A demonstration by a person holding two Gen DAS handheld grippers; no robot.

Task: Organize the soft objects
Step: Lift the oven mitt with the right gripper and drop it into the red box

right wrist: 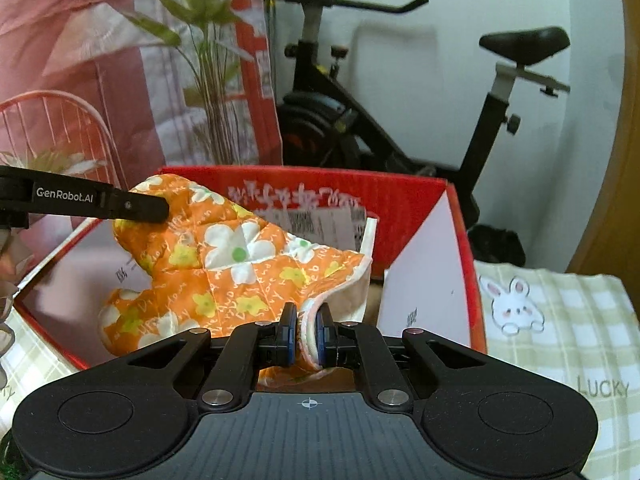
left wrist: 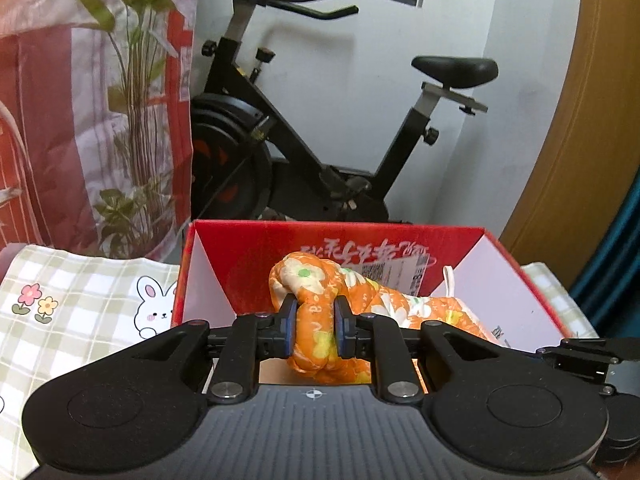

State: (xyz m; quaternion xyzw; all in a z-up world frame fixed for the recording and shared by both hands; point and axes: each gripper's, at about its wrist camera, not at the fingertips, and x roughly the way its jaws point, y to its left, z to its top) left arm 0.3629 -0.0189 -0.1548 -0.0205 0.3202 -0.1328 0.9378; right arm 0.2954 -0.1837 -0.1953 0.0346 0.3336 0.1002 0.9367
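- Where the two wrist views are read from left to right, the first item is a large plastic bag, printed red and white with green plants, standing at the far left behind the other things.
- Checked cloth, pale green and white with a rabbit and small flowers; it covers the surface under the box and shows on both sides of it. What lies under the cloth cannot be told.
- Red cardboard box, open at the top, white inside walls, printed characters and a paper label on its far inner wall.
- Orange oven mitt, quilted, with white and yellow flowers; it is held up within and above the box opening, thumb end to the left and cuff end to the right in the right wrist view.
- Left tongs, pinching a bunched fold of the mitt between blue pads; in the right wrist view they reach the mitt's upper left end.
- Right tongs, pressed on the white-trimmed cuff edge of the mitt.
- Exercise bike, black, against the white wall behind the box.
- Wooden panel at the far right.
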